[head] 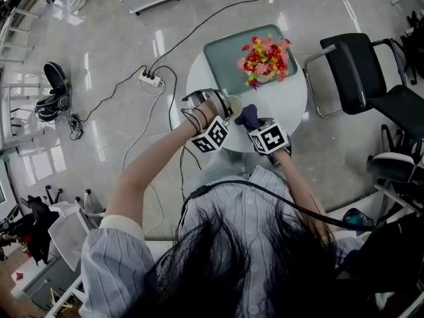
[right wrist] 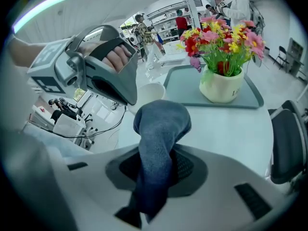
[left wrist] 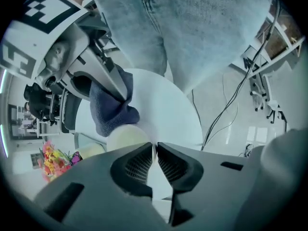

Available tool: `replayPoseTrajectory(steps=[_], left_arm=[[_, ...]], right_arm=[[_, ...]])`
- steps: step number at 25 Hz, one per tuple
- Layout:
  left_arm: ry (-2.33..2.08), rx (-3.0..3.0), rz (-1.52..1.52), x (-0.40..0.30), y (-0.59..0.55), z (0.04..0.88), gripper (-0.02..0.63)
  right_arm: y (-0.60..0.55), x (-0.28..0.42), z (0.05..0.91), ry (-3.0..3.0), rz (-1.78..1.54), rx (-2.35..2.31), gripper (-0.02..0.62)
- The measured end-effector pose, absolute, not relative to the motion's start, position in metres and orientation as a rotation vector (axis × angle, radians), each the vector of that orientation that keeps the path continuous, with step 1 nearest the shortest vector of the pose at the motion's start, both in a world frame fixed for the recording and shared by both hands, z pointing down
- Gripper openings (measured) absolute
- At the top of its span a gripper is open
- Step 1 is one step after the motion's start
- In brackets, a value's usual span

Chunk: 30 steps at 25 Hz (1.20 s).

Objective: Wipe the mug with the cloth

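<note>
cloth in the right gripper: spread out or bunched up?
Bunched. The cloth sticks out of the right gripper as a rounded wad, pinched between its jaws.

striped shirt point(head: 255, 201), pale jeans point(left wrist: 192, 23), grey left gripper point(left wrist: 155, 150) and right gripper point(right wrist: 155, 170).

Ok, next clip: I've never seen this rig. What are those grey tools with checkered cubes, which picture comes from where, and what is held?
No robot here: a person holds a two-jaw gripper in each hand, cubes included. The head view looks down from the person's head; the other two cameras ride on the grippers, looking along their jaws. On the round white table stands a teal tray with a pot of flowers. The left gripper is clamped on the wall of the cream mug; the right gripper is clamped on a blue cloth resting against the mug.
</note>
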<state>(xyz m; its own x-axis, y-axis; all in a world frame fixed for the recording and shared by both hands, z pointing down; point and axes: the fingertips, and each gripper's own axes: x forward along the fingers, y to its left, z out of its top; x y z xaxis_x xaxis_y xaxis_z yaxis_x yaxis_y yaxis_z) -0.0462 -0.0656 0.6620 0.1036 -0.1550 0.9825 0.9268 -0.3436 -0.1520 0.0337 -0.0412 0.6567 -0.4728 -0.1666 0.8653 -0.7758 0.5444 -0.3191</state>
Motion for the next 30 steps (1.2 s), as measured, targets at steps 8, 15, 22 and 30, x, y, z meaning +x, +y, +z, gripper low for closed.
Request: replayPoseTrajectory(steps=[8,15,22,30], left_arm=[[-0.555,-1.971,-1.585,-0.035,-0.055,0.645,0.051],[0.082,-2.591,-1.672,-0.015,-0.053,0.628,0.051],[0.342,-2.595,-1.776,-0.001,-0.057,0.642,0.051],[0.238,-2.468,-1.825,0.002,-0.059,0.659,0.049]], right_arm=[[-0.041,0.035,0.656,-1.949,0.931,0.782,0.101],[-0.041,0.039,0.657,-1.949,0.958,0.807,0.101],[-0.040,0.049,0.658,-1.916,0.986,0.849,0.101],[-0.047,0.044,0.659,-1.932,0.962,0.824,0.101]])
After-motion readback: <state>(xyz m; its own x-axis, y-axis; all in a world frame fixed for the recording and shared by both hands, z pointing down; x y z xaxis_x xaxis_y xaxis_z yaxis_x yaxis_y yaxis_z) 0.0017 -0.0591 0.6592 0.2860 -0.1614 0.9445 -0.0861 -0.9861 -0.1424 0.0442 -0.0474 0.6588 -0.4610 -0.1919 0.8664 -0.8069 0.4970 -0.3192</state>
